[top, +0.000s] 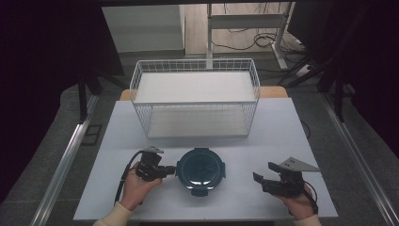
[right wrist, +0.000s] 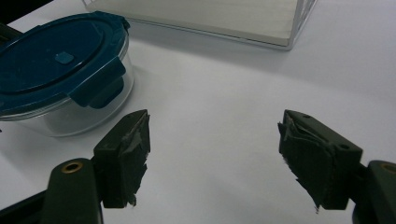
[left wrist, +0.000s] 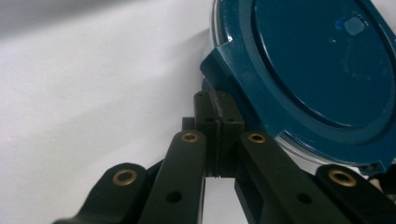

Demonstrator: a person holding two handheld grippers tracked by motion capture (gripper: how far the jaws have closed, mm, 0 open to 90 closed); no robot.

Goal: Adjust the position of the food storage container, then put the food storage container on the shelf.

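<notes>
A round container (top: 201,171) with a dark blue lid stands on the white desk (top: 282,136), near the front edge and about in the middle. Its glass wall is clear, and the lid has clip tabs around the rim.

The left hand-held gripper (top: 170,170) is at the left side of the container. Its jaws are closed together, and the tips press against the clip tab on that side of the lid; in the left gripper view the two pads (left wrist: 219,119) meet with no gap, just under the blue tab (left wrist: 224,70). I cannot tell if a thin part of the tab is caught between them.

The right hand-held gripper (top: 262,181) is well apart from the container, on the right side of the desk, low above the surface. Its jaws stand apart and nothing is between them.

Behind the container stands a white wire basket (top: 195,106).
</notes>
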